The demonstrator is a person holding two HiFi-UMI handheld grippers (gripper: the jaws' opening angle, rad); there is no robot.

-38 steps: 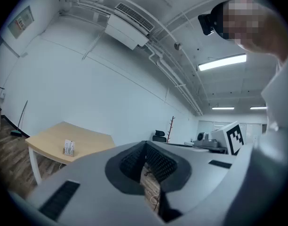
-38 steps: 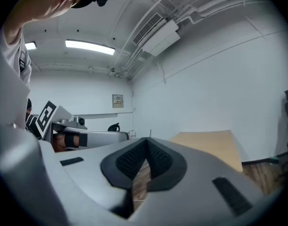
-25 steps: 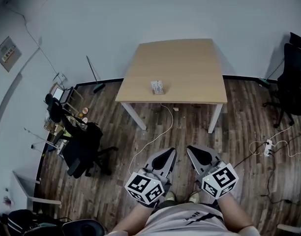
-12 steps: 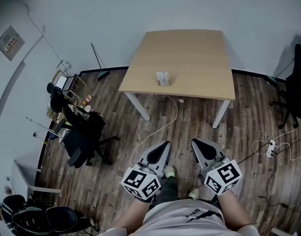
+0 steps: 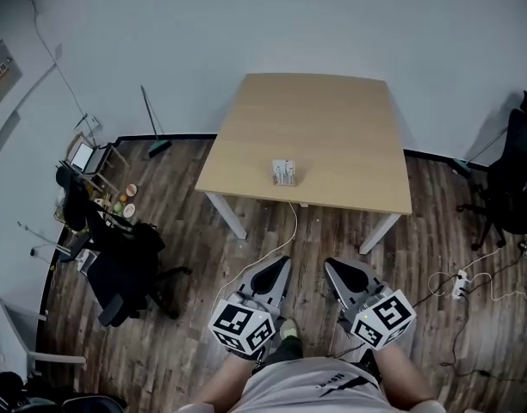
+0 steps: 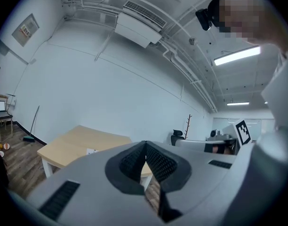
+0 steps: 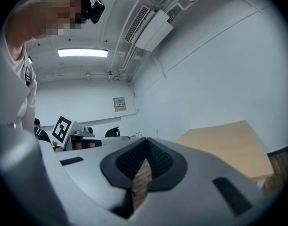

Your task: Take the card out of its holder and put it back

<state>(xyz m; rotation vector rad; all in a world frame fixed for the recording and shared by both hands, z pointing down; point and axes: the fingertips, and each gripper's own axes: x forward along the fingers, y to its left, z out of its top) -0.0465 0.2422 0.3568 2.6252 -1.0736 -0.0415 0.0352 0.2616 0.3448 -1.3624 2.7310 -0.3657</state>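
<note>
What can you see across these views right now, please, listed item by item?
table: one, light wood, white legs, centre near wall
card holder: one, whitish, on table near its front edge
left chair: one, black, floor at left
right chair: one, black, right edge
broom: one, dark, leaning on wall left of table
power strip: one, white, floor at right
left tool: one, grey, shut, empty, before the person
right tool: one, grey, shut, empty, beside it
</note>
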